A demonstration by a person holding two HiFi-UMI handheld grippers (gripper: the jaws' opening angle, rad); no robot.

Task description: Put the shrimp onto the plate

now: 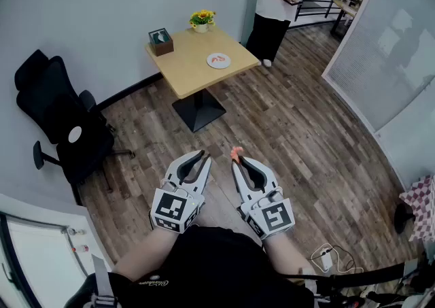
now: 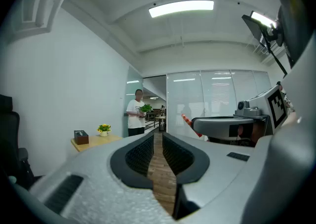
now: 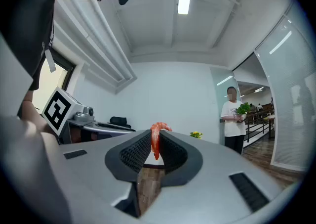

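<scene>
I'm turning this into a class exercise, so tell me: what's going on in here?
A person holds a gripper in each hand, standing on the wood floor short of the table. The right gripper is shut on an orange shrimp; the left gripper has nothing between its narrowly parted jaws. The white plate sits on the table ahead, with something orange on it already.

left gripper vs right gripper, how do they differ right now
The right gripper is shut on a shrimp; the left gripper holds nothing. The left gripper's jaws stand slightly apart with floor showing between them; the right gripper's jaws press the shrimp. Both point toward the table, side by side above the wooden floor.
</scene>
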